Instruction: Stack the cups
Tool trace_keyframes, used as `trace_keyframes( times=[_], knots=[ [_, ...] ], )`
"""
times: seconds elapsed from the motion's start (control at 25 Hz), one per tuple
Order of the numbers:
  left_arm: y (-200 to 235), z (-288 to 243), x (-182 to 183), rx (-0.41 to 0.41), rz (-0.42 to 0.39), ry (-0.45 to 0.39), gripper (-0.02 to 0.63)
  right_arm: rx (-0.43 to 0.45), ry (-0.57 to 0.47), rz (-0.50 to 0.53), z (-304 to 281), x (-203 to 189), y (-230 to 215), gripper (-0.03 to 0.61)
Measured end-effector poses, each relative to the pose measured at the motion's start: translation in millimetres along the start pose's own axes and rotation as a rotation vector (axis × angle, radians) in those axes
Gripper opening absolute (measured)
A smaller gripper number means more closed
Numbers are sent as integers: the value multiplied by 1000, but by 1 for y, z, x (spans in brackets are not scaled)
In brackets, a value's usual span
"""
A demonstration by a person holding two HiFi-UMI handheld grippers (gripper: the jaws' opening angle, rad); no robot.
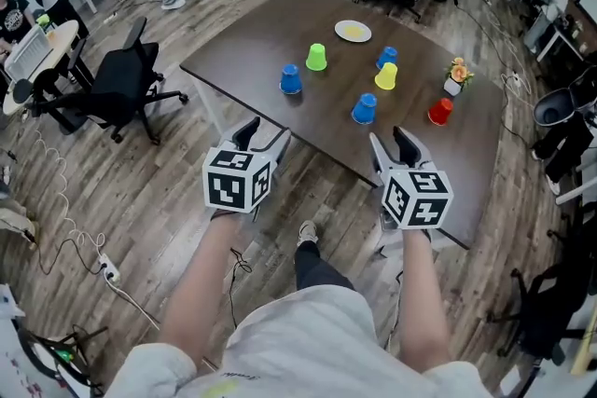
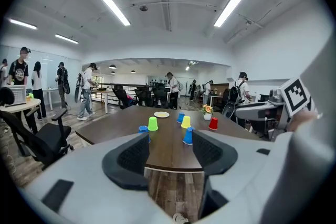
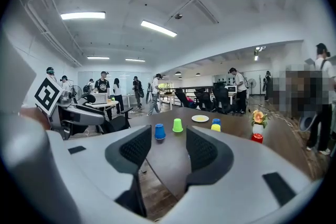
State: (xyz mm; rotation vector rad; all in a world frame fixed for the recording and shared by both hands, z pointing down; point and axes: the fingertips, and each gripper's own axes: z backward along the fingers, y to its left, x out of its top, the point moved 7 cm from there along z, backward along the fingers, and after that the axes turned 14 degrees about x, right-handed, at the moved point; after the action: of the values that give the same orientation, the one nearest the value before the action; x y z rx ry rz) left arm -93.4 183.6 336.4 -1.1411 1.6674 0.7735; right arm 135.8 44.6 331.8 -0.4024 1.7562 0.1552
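Several upside-down cups stand on the dark brown table [image 1: 252,51]: a blue cup [image 1: 291,79], a green cup [image 1: 317,57], a yellow cup [image 1: 386,76] beside a far blue cup [image 1: 387,57], a near blue cup [image 1: 364,108] and a red cup [image 1: 440,111]. My left gripper [image 1: 265,137] hovers open and empty in front of the table's near edge. To its right, my right gripper [image 1: 391,143] is also open with nothing in it. Through the left gripper [image 2: 170,152] jaws I see the near blue cup [image 2: 188,136]. The right gripper [image 3: 169,149] looks toward the blue cup [image 3: 160,131] and green cup [image 3: 177,125].
A white plate [image 1: 353,31] lies at the table's far side. A small flower pot [image 1: 456,76] stands near the red cup. A black office chair [image 1: 121,84] stands left of the table. More chairs, desks and people fill the room behind.
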Motion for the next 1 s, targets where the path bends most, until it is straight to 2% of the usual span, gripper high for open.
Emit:
trace_keyframes(
  times=[0.24, 0.44, 0.76, 1.0],
  knots=[
    [20, -56, 15, -3, -25, 7, 256, -17, -10, -21, -51, 4, -34, 192],
    [34, -124, 39, -26, -53, 20, 256, -28, -4, -35, -106, 16, -68, 192],
    [26, -236, 74, -113, -89, 46, 256, -87, 15, -49, -171, 35, -140, 192],
    [24, -289, 86, -157, -113, 79, 258, -125, 15, -83, -199, 39, -173, 192]
  ],
)
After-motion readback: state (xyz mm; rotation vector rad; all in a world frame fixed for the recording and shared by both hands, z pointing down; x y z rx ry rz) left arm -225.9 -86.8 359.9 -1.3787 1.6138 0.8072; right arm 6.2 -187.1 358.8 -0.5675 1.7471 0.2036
